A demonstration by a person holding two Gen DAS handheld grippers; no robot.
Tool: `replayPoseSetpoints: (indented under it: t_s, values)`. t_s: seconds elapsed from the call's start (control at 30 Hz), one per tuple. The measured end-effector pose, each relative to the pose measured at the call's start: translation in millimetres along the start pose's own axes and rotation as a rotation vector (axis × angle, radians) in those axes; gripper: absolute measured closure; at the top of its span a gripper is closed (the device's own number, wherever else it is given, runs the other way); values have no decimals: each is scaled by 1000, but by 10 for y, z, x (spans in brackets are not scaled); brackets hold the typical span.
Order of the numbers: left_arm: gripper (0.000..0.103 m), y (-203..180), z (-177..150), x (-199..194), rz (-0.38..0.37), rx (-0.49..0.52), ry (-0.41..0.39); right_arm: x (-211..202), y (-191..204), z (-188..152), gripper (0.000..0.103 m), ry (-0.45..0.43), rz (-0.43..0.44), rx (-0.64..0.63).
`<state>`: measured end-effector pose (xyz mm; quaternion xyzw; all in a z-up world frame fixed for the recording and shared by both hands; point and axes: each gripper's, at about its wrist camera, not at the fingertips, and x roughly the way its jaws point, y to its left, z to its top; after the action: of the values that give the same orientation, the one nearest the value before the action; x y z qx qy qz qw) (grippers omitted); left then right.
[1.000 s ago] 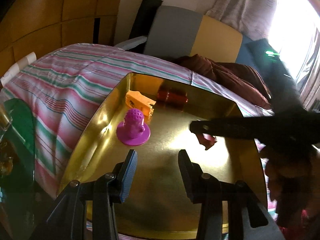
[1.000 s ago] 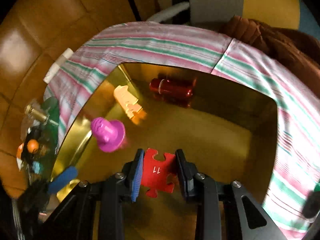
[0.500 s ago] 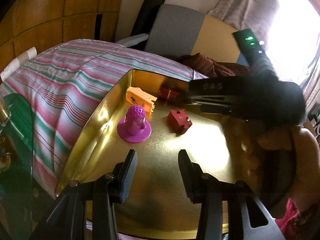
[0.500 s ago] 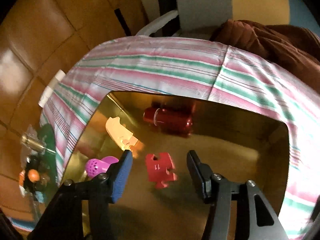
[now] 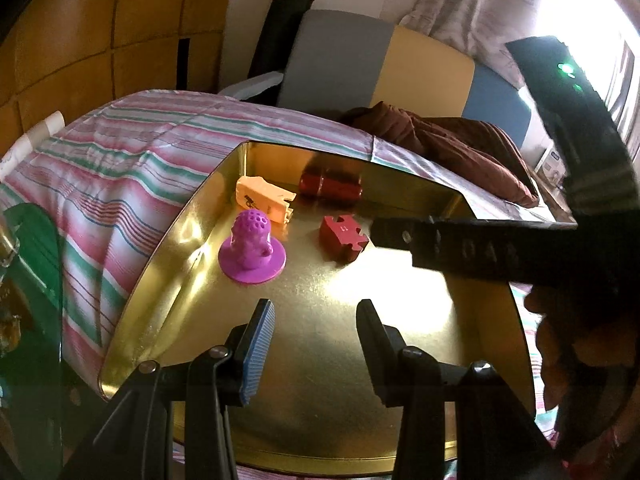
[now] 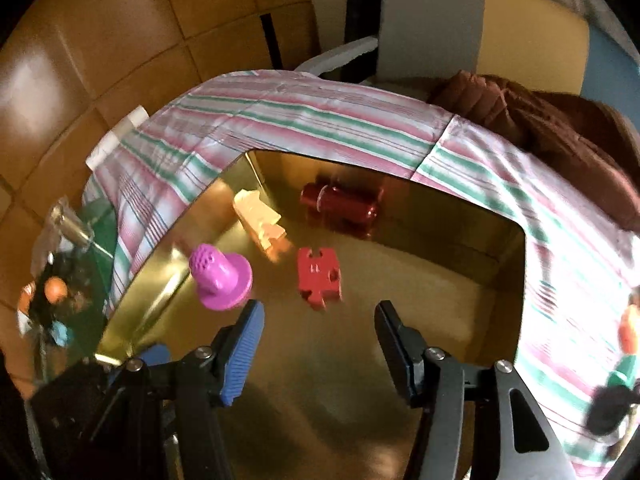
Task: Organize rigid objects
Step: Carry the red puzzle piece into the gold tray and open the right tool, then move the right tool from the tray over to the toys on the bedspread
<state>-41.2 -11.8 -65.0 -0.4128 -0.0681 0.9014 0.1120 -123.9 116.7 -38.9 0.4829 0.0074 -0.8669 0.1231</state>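
— Jaws? 
— Both grippers, right gripper and left gripper, gape empty.
— Red puzzle piece?
— Lying flat in the gold tray, just ahead of the right fingertips.

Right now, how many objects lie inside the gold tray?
4: an orange piece near the far left corner, a dark red cylinder by the far wall, a purple figure at left, a red puzzle piece mid-tray.

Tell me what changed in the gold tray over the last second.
The right gripper let go of the red puzzle piece, opened and drew back; the piece now lies free on the gold tray. The purple toy, orange piece, red can and open left gripper stayed put.
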Motion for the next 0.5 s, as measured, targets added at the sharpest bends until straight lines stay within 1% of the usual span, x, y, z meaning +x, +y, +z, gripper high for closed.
replayPoseSetpoints:
  t_s: [0.13,0.23,0.43,0.5]
  values:
    - [60,-5,-15,0,7,3,0,-70,-16,-98,44,-10,-58,-15]
    - [60,-8,-24,2,11,8,1,-120,-80,-163,44,-8,-84,-4]
    - [60,-83,-53,2,11,39,3,-284,-196,-273,43,-34,-119,5]
    - [60,-122,-64,-3,4,53,4,-355,-242,-308,40,-47,-125,17]
